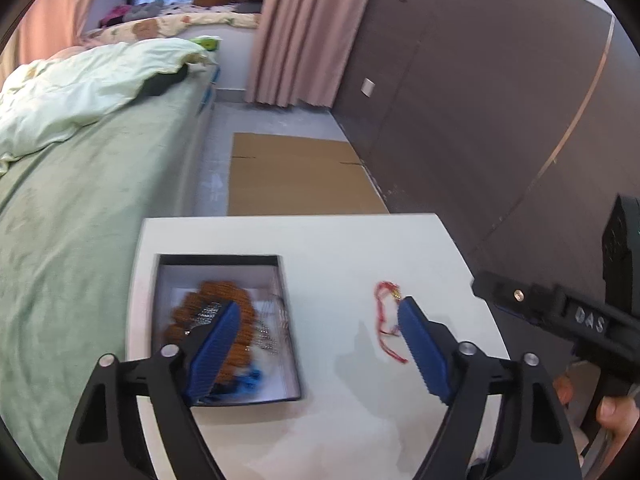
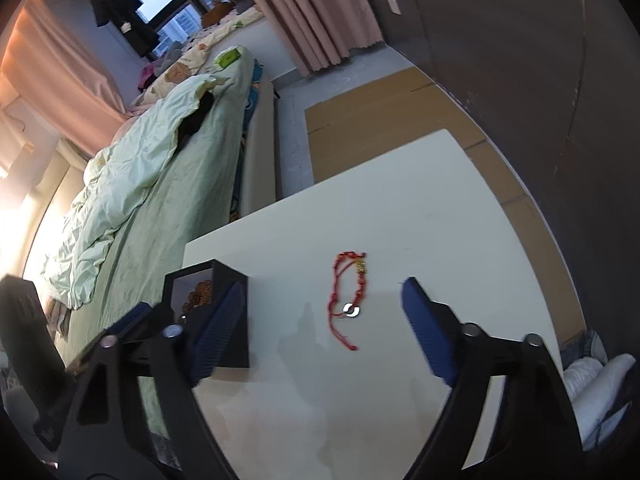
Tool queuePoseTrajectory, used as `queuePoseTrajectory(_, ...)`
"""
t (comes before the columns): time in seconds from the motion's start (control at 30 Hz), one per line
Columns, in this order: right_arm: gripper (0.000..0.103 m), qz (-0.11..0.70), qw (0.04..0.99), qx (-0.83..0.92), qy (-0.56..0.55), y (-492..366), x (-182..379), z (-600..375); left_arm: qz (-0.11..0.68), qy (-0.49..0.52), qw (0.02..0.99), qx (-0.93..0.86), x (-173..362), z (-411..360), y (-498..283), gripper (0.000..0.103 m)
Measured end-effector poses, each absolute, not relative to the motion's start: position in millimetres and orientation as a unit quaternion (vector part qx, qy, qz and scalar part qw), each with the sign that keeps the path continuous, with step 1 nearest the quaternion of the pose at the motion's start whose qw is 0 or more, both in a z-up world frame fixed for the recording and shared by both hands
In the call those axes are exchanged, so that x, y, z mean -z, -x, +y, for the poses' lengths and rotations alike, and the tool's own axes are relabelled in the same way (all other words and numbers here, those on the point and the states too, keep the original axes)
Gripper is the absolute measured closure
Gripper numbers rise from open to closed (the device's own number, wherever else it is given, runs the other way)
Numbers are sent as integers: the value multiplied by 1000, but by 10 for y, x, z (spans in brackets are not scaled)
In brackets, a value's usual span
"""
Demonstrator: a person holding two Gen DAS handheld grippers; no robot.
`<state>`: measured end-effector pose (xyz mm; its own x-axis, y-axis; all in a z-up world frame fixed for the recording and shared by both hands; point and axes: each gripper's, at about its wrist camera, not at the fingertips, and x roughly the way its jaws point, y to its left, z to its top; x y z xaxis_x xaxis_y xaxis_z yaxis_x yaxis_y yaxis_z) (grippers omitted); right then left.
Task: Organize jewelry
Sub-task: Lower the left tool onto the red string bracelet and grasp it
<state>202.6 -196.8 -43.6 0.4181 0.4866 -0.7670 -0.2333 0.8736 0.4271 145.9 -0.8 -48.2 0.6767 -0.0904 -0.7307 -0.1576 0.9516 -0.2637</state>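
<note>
One box (image 1: pixel 288 312) holds beads (image 1: pixel 244 312).

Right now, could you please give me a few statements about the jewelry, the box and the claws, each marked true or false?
1. The red bracelet lies on the table, outside the box. True.
2. The box is empty. False: brown beads and other pieces are inside.
3. The right claw is open and holds nothing. True.
4. The left claw is clamped on the bracelet. False: it is open and empty.
5. The box stands on the bed. False: it stands on the table.
</note>
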Motion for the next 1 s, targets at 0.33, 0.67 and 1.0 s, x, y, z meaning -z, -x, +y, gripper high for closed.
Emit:
queuePoseTrajectory(0.33, 28, 501, 829, -168, -184, -2202, 497, -2473, 433, 138, 890, 29, 759, -444, -1720, 52)
queuePoseTrajectory(0.67, 28, 506, 821, -165, -206, -2315, 505, -2609, 464, 127, 876, 26, 1081, -606, -2031, 68)
queuePoseTrajectory(1.0, 32, 535, 807, -148, -201, -2477, 688, -2623, 491, 116, 863, 21, 1375, -728, -2312, 75)
